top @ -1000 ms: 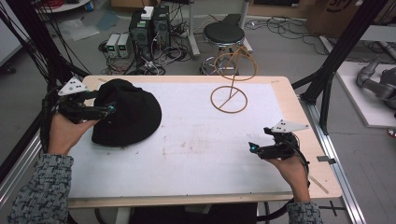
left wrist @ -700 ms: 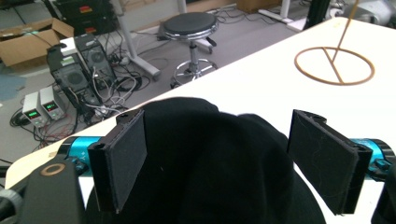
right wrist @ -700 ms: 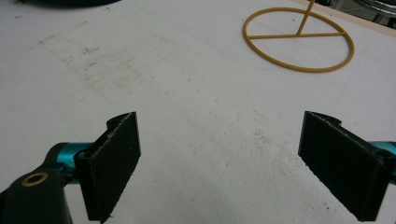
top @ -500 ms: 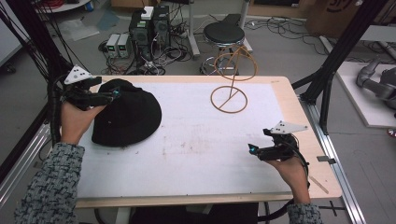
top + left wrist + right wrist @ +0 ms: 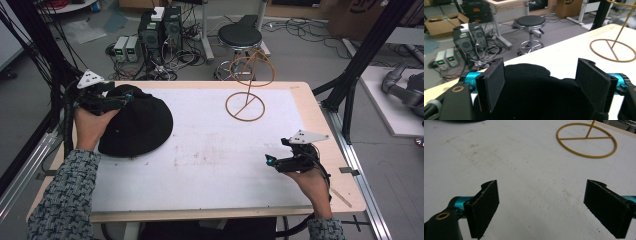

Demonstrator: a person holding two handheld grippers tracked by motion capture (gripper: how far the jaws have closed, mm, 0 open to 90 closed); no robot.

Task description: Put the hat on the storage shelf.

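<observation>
Black knit hat [image 5: 135, 125] lies at the table's [image 5: 210, 165] far-left, soft and light (likely floppy, so pinch the rim). Left gripper [image 5: 544, 86] straddles its far edge, jaws spread; right gripper [image 5: 272, 161] hovers open, well apart, near the wire stand [image 5: 246, 102].

Even, diffuse overhead light, no hard shadows. White table [image 5: 210, 150] bright at frame centre, no glare. Black hat [image 5: 135, 125] reads as a detail-less blob, possibly underexposed. Gripper views soft; frame edges slightly blurred.
</observation>
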